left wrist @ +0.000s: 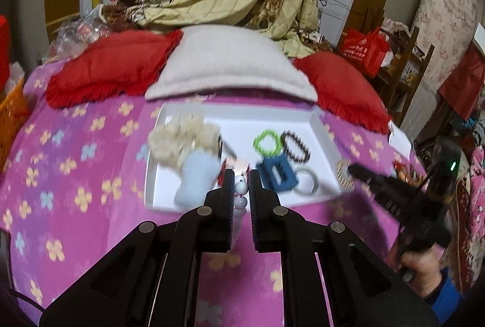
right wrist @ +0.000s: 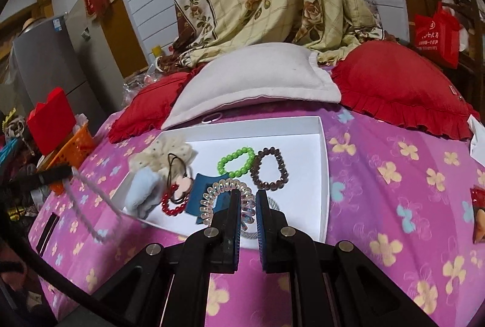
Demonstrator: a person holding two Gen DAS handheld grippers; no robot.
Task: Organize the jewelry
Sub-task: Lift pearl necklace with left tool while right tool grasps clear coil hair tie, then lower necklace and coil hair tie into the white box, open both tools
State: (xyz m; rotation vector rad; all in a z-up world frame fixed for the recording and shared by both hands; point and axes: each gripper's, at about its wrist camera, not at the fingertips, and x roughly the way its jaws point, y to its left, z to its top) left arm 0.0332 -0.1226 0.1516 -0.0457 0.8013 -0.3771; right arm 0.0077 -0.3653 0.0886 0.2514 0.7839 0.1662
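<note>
A white tray (right wrist: 323, 163) lies on the pink flowered bedspread. It holds a green bead bracelet (right wrist: 236, 161), a dark bead bracelet (right wrist: 269, 168), a red bead bracelet (right wrist: 169, 203), a blue clip (right wrist: 200, 187), a cream scrunchie (right wrist: 163, 155) and a light blue one (right wrist: 142, 193). My right gripper (right wrist: 245, 199) is shut on a clear spiral hair tie (right wrist: 221, 190) above the tray's near edge. My left gripper (left wrist: 241, 181) is shut on a white bead necklace (left wrist: 241, 190); the strand hangs from it in the right wrist view (right wrist: 81, 205).
A grey pillow (right wrist: 257, 78) and two red pillows (right wrist: 394, 81) lie behind the tray. An orange basket (right wrist: 72, 151) stands at the bed's left edge. A red packet (right wrist: 479, 211) lies on the bedspread at right. A pink hair ring (right wrist: 212, 117) lies behind the tray.
</note>
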